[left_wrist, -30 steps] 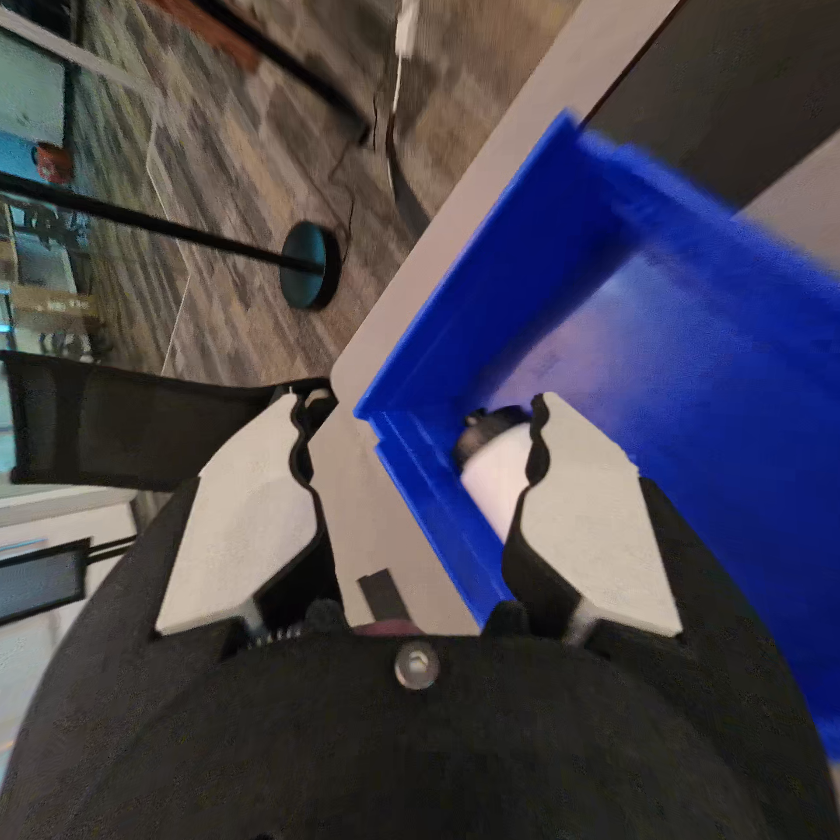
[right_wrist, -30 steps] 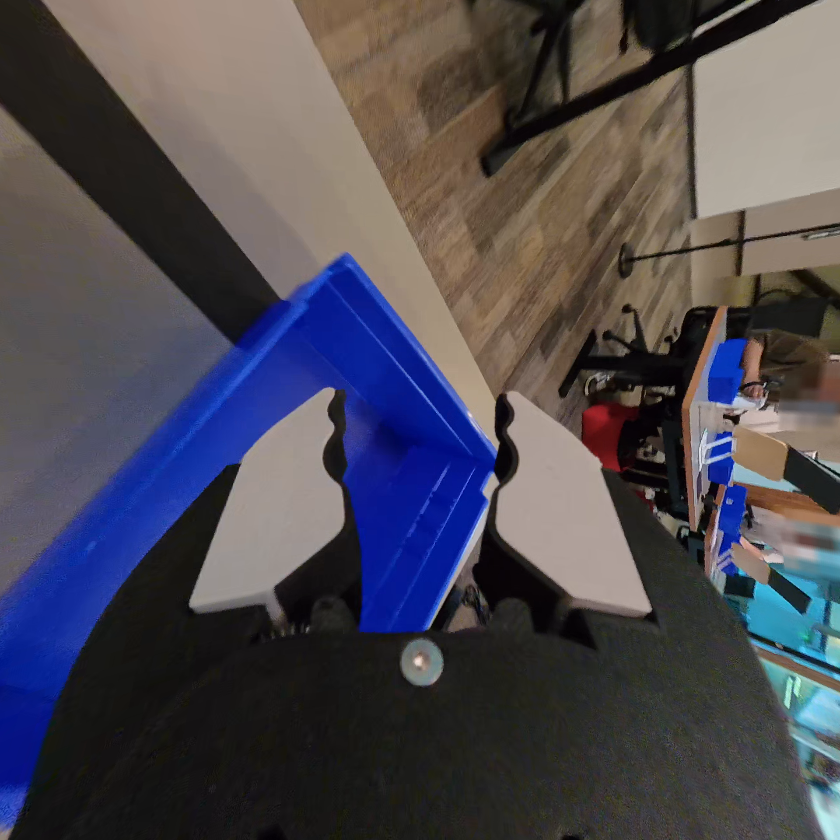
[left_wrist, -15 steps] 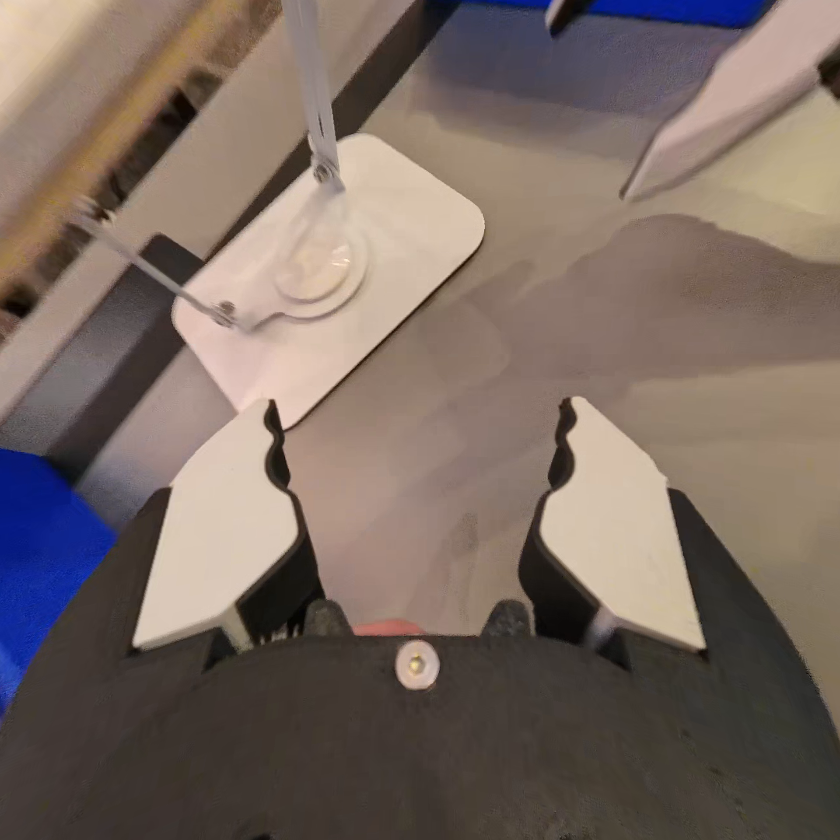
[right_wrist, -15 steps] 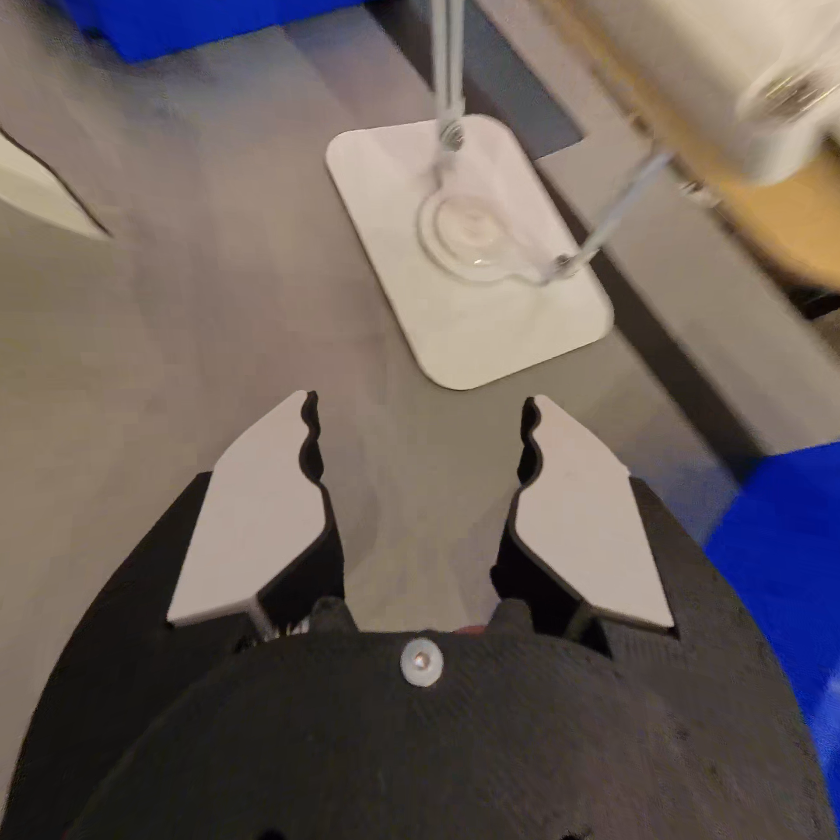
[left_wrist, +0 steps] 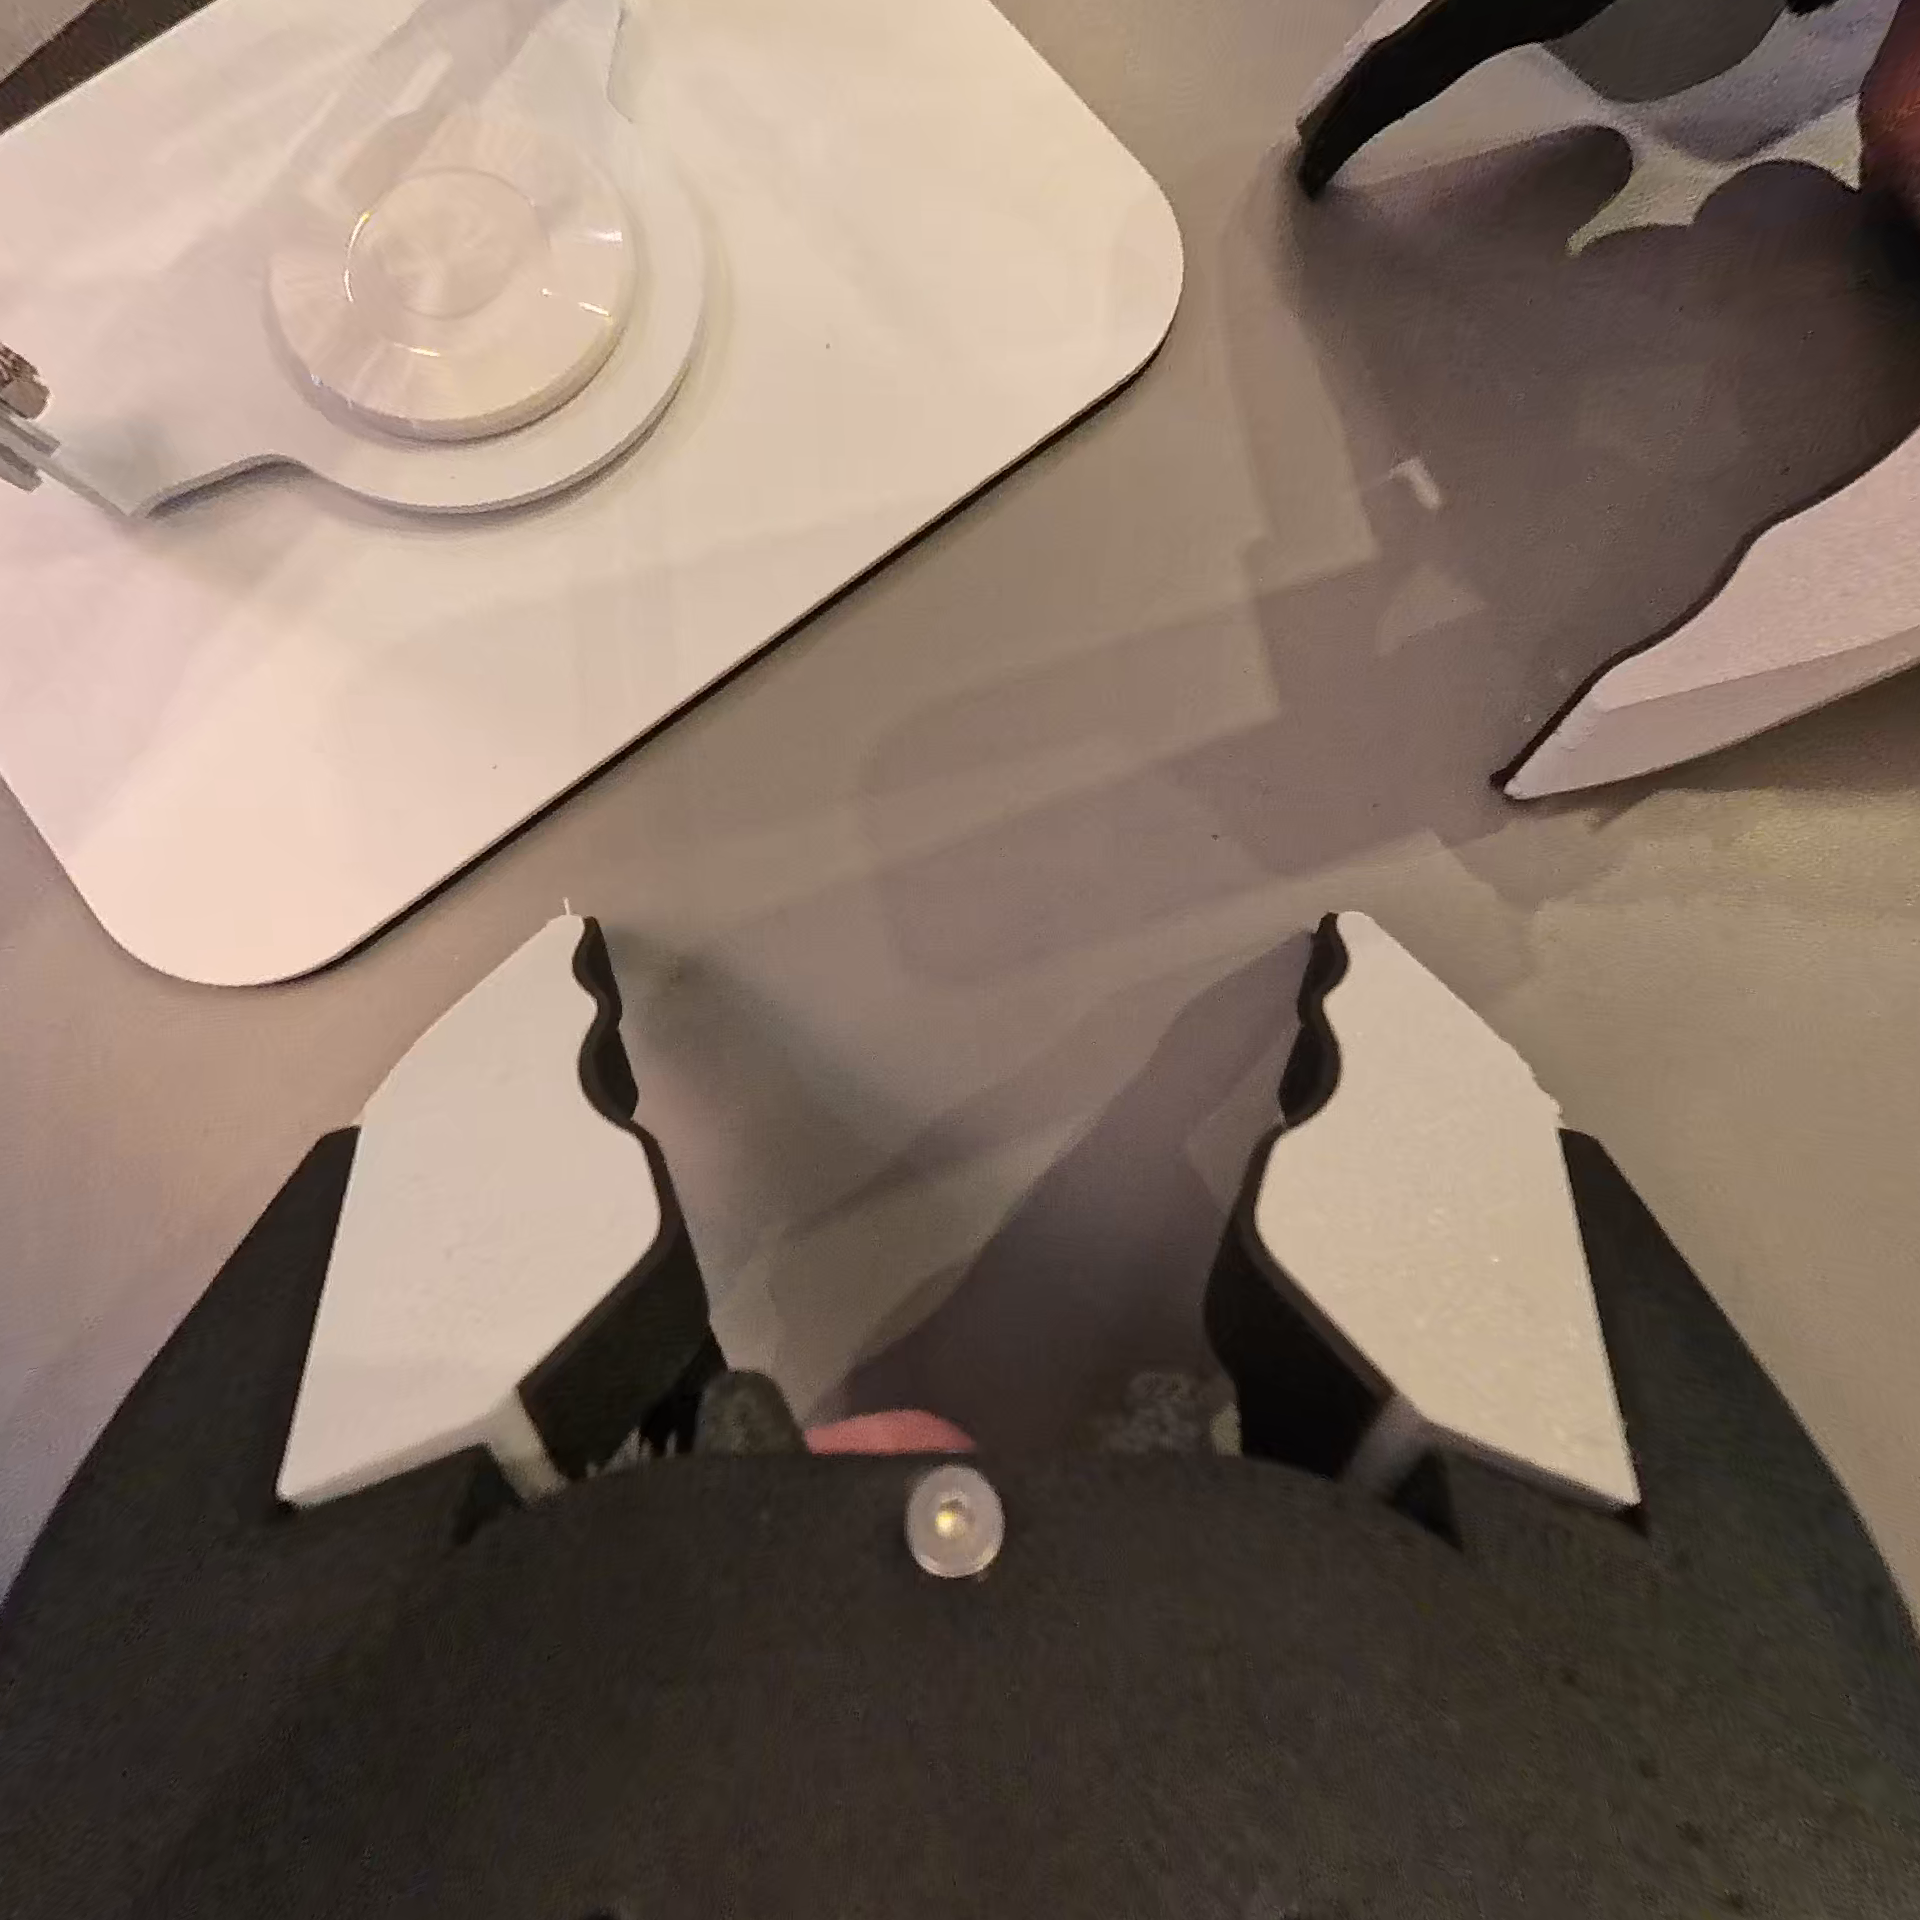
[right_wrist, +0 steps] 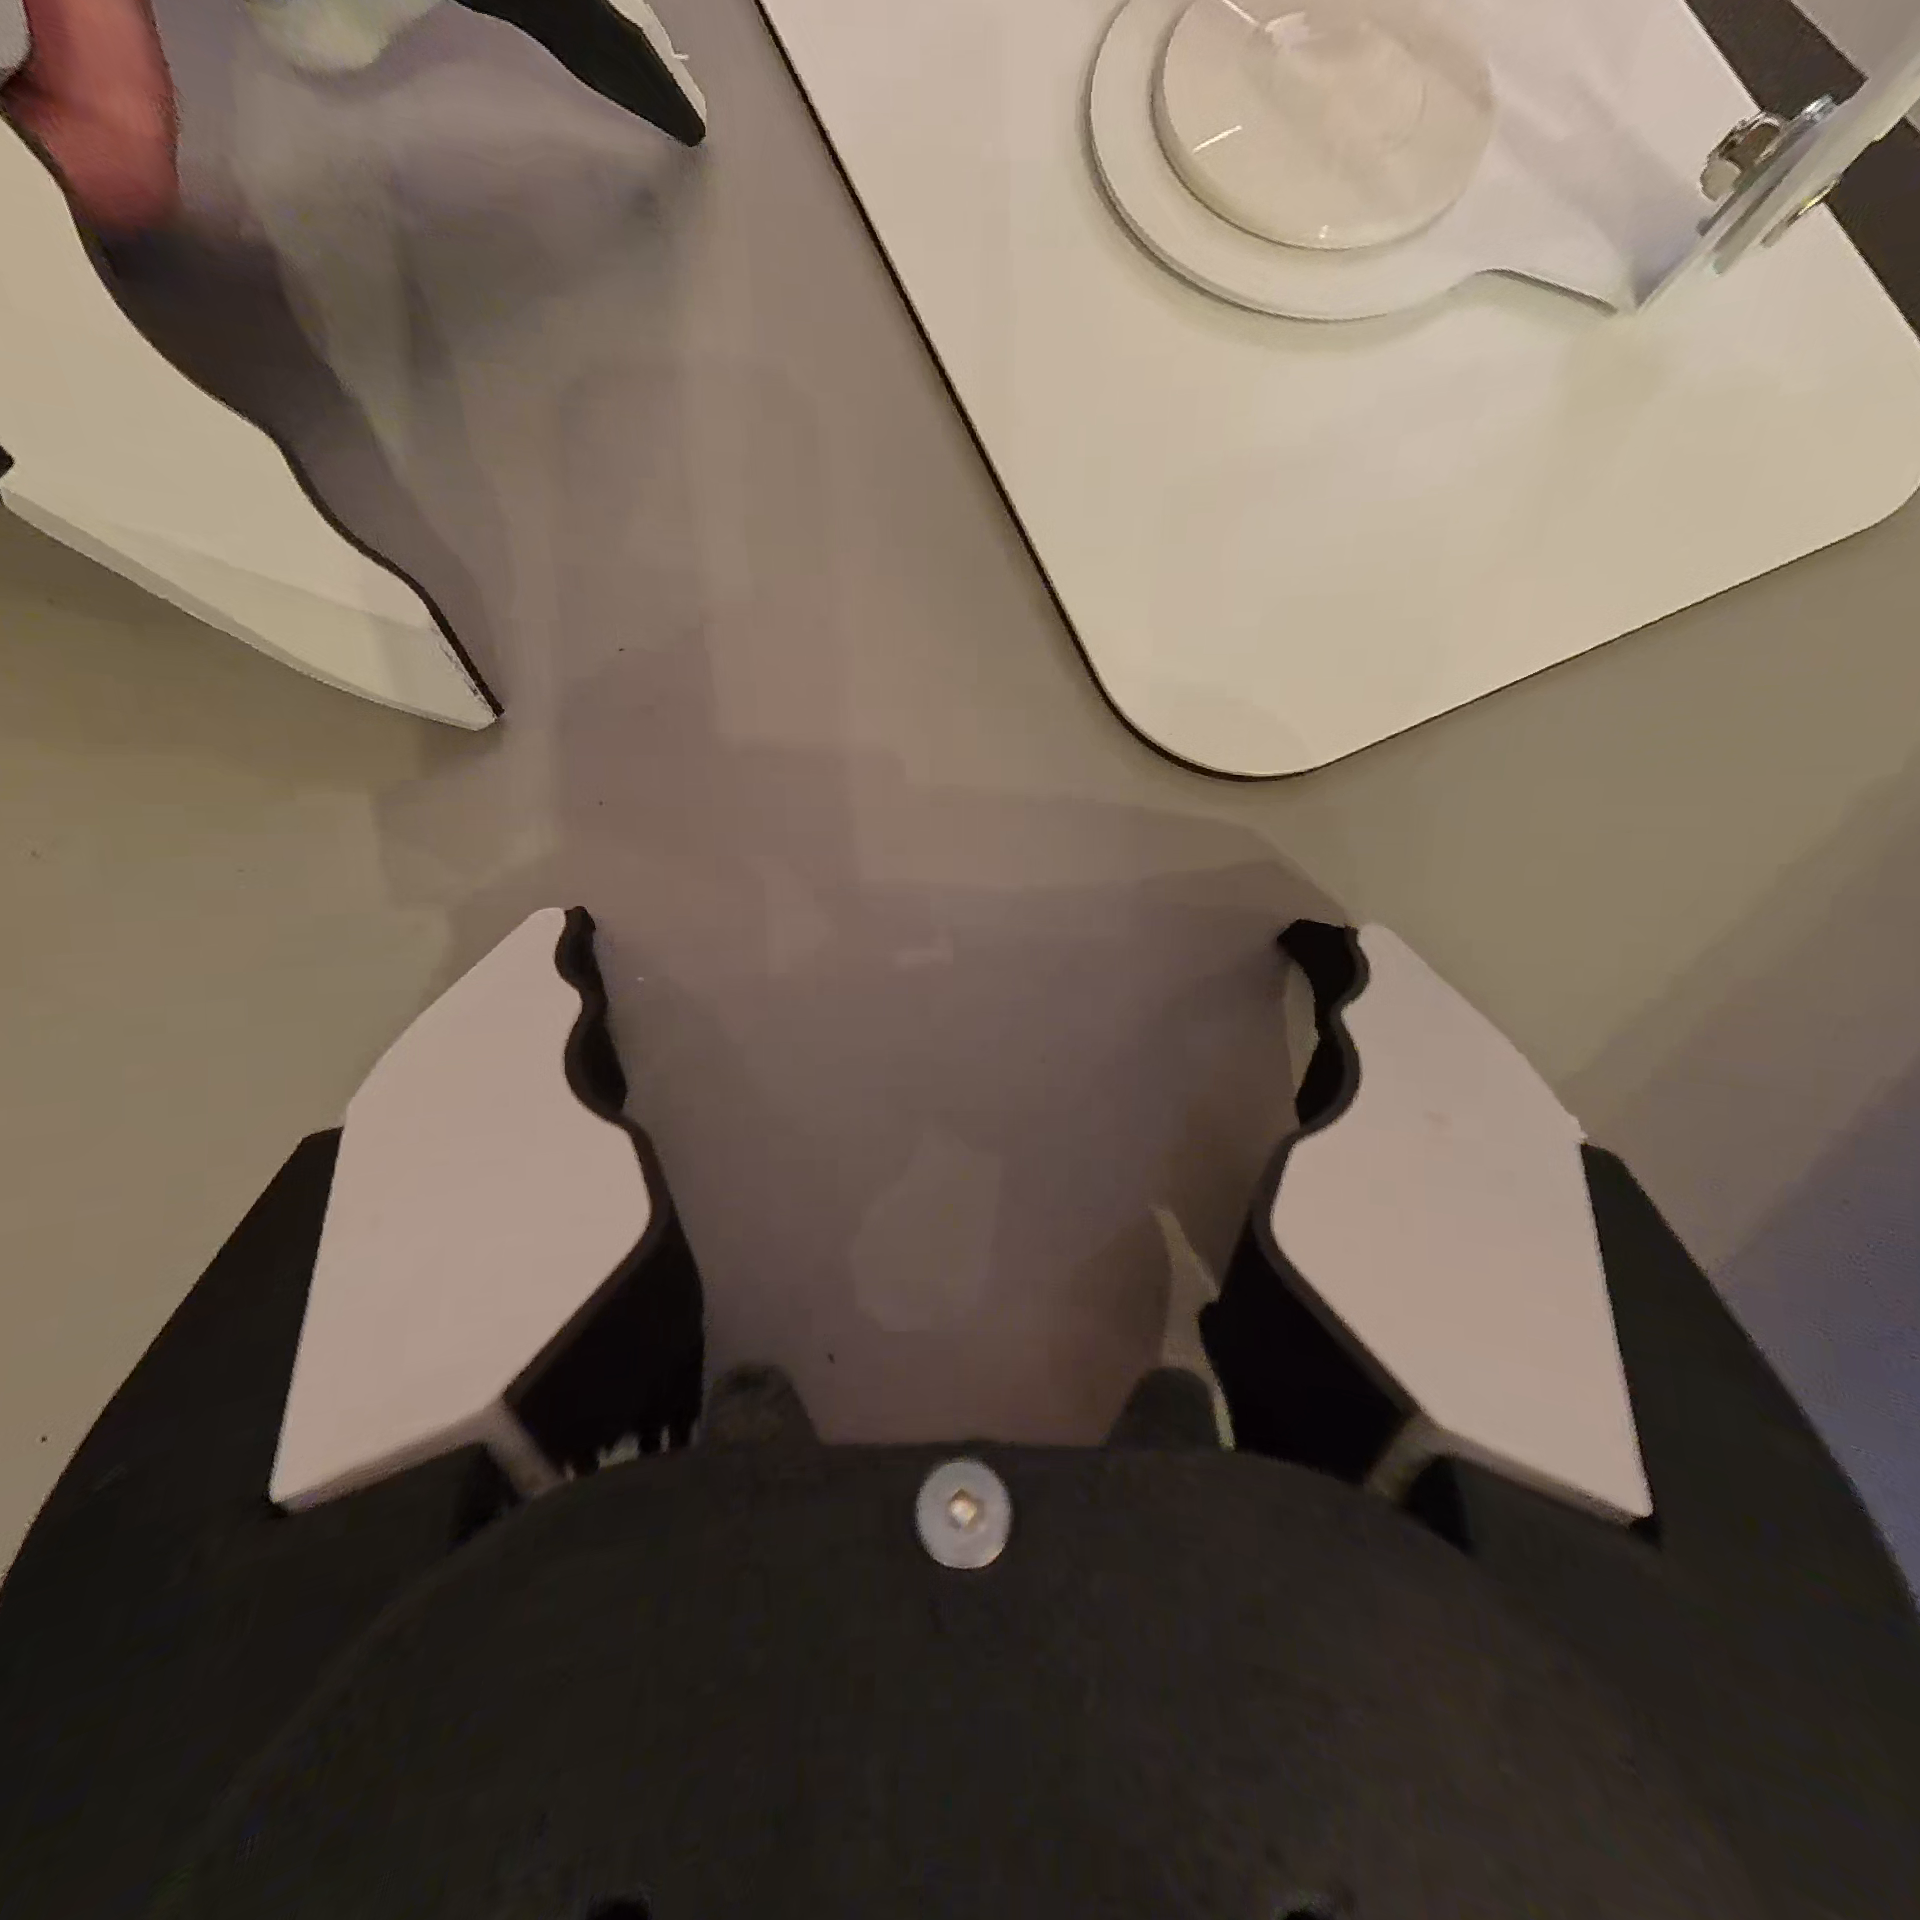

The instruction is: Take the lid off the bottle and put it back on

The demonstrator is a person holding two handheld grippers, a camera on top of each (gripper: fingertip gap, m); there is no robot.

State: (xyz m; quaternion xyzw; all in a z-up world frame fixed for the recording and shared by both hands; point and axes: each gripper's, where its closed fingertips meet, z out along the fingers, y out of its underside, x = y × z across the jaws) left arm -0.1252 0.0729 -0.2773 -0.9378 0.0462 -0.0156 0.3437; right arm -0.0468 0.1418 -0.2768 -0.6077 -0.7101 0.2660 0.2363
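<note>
No bottle or lid shows in either view now. My left gripper (left_wrist: 956, 935) is open and empty, low over the grey table (left_wrist: 1039, 727). My right gripper (right_wrist: 935, 925) is open and empty too, close above the same table (right_wrist: 779, 623). Each gripper shows in the other's view: the right gripper's white fingers (left_wrist: 1714, 665) sit at the upper right of the left wrist view, and the left gripper's white fingers (right_wrist: 260, 582) sit at the upper left of the right wrist view. The two grippers point toward each other.
A white rounded base plate (left_wrist: 727, 416) with a clear round disc (left_wrist: 447, 301) lies on the table beyond both grippers; it also shows in the right wrist view (right_wrist: 1455, 468), with a clear bracket (right_wrist: 1766, 156) rising from it. A hand (right_wrist: 94, 114) shows at the top left.
Both grippers have swung away from the blue bin and down to the table beside the white base plate. They have come lower and closer together. The bottle seen in the bin is out of view.
</note>
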